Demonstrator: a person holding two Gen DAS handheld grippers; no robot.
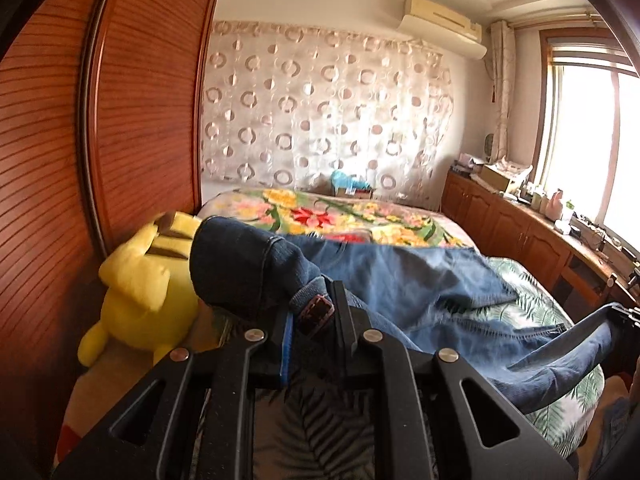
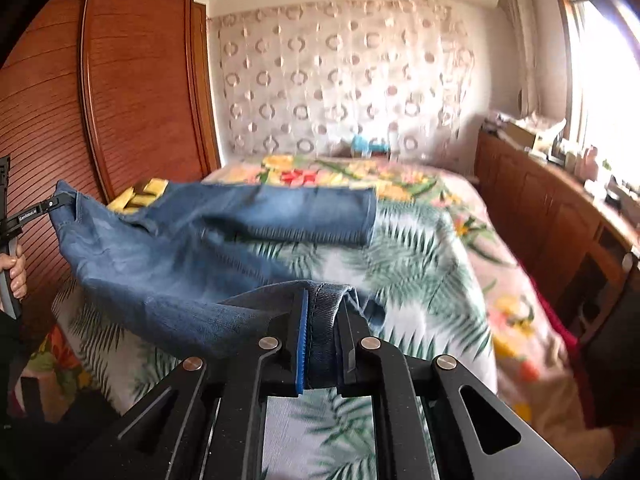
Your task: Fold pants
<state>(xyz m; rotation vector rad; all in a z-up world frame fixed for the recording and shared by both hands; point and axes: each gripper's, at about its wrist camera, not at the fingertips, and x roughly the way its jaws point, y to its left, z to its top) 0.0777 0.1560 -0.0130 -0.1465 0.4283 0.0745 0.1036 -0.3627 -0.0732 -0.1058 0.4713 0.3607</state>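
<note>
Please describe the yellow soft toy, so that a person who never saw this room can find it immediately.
Find the tall reddish-brown wooden wardrobe with slatted doors. At its foot, at the edge of the bed beside it, lies a plush toy, next to the lifted blue jeans. It is the only bright yellow thing there, with dark brown stripes on its back.

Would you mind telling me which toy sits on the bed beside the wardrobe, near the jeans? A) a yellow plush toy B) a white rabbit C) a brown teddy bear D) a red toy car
A: in the left wrist view a yellow plush toy lies on the bed against the wooden wardrobe, just left of the lifted jeans.
</note>
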